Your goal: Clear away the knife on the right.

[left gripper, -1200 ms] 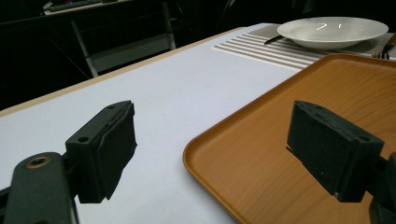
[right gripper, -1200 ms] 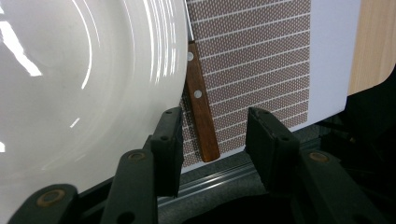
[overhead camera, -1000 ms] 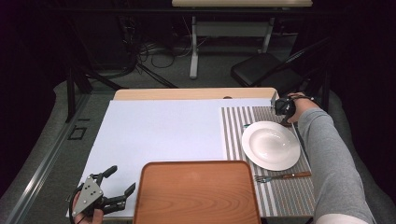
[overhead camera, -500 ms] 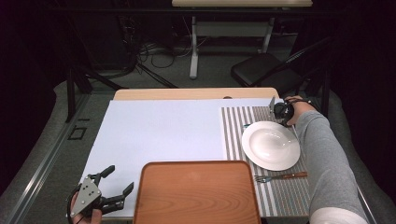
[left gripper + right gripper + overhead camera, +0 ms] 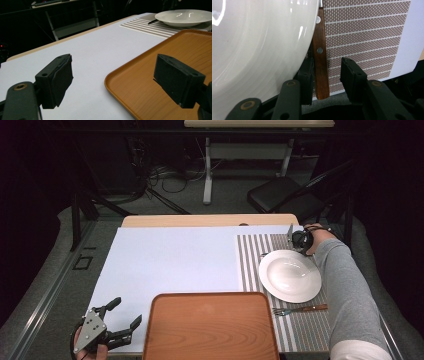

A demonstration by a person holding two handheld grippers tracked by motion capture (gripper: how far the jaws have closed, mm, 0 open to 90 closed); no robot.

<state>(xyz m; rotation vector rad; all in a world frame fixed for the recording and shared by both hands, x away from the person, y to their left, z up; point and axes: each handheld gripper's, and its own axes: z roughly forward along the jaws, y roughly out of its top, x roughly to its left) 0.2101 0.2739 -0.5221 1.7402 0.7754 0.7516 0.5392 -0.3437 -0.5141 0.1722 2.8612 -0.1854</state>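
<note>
My right gripper [image 5: 325, 75] has just been closing, jaws still apart astride the wooden knife handle [image 5: 321, 65] tucked beside the plate [image 5: 259, 42] on the placemat [image 5: 367, 37]; stiff, light, smooth, so grip mid-handle squarely.

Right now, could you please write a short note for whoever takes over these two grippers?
Left gripper: open, empty, by the near left corner of the wooden tray.
Right gripper: open, jaws either side of a wooden handle, probably a knife's, tucked against the far rim of the white plate; not yet clamped.
Fork lies near the plate on the striped placemat.
Done: handle lined up.
Left: probably close on it and lift it.
</note>
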